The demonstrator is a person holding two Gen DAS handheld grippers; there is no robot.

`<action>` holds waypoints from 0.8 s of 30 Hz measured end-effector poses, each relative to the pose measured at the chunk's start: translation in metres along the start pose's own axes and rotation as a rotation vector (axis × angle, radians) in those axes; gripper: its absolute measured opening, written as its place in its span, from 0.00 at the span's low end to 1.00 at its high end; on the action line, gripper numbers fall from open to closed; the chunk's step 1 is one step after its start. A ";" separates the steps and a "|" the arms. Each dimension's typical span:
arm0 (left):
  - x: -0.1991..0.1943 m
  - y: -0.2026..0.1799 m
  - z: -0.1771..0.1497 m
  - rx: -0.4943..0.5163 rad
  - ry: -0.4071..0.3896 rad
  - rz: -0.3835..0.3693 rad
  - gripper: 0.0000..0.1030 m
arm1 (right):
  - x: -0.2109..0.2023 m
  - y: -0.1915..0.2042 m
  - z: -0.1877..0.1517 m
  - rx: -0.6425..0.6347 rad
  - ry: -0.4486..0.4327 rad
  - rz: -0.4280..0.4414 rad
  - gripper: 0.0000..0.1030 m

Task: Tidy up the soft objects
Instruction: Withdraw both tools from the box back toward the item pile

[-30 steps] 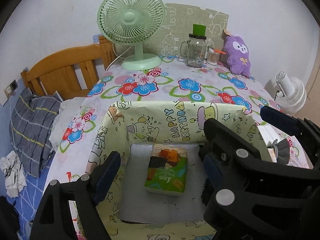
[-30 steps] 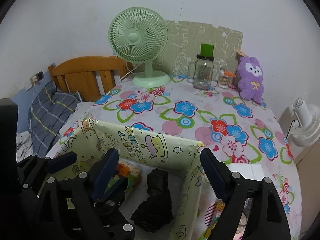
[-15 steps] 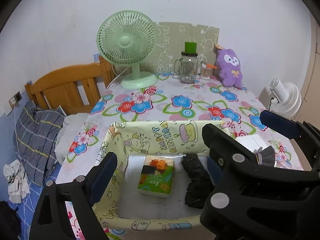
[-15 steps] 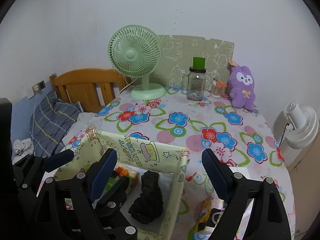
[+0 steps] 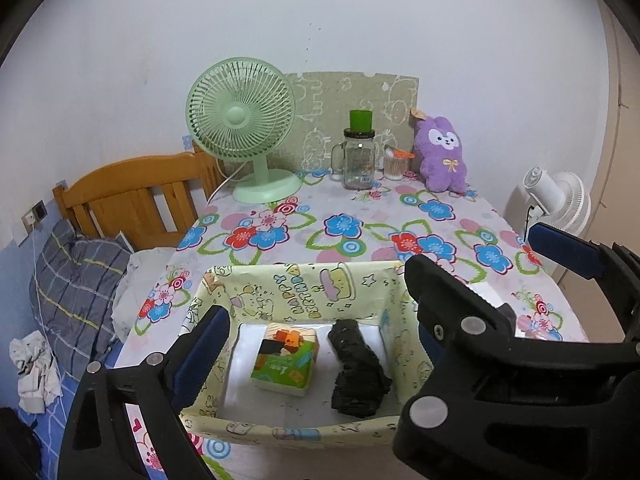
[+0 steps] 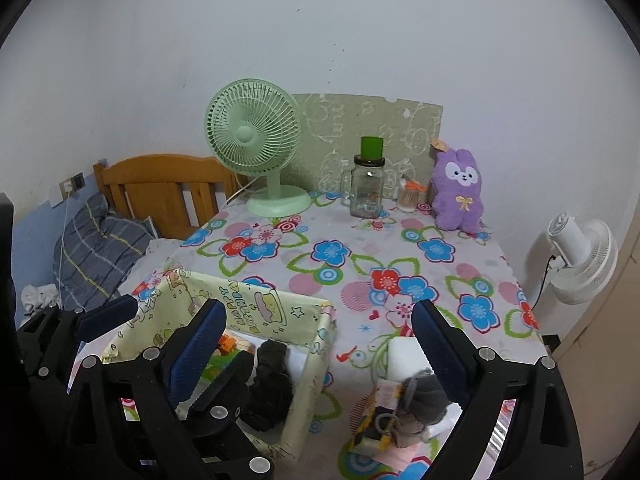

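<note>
A box wrapped in yellow-green cartoon paper stands at the near edge of the flowered table. Inside lie a colourful tissue pack and a black soft bundle. My left gripper hovers above and behind the box, its jaws opening with nothing between them. My right gripper is beside it, jaws also opening and empty. A grey soft thing lies to the right of the box. A purple plush sits at the table's far right.
A green desk fan, a glass jar with a green lid and a small swab holder line the far edge. A white block lies by the grey thing. A white fan stands off the right; a wooden bedhead is left.
Both grippers have drawn back and risen away from the box, and their jaws have widened. The black bundle now shows lying in the box beside the tissue pack.
</note>
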State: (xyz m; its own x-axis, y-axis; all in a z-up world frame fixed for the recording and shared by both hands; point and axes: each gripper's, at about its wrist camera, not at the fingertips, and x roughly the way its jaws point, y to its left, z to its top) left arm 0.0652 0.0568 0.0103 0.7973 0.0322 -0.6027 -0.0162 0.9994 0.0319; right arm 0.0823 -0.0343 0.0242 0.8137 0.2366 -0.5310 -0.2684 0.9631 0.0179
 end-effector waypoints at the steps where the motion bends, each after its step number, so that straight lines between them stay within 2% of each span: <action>1: -0.002 -0.003 0.000 0.003 -0.007 0.001 0.94 | -0.002 -0.002 0.000 0.001 -0.003 -0.001 0.93; 4: -0.006 -0.009 0.001 0.008 -0.014 -0.001 0.95 | -0.008 -0.007 -0.001 0.003 -0.004 -0.017 0.97; 24: -0.026 -0.057 -0.006 0.041 -0.058 -0.058 0.95 | -0.047 -0.048 -0.017 0.031 -0.044 -0.070 1.00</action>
State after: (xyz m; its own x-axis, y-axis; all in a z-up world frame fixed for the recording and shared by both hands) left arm 0.0417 -0.0007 0.0196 0.8297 -0.0283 -0.5575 0.0552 0.9980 0.0316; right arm 0.0481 -0.0934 0.0342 0.8519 0.1735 -0.4942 -0.1946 0.9808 0.0088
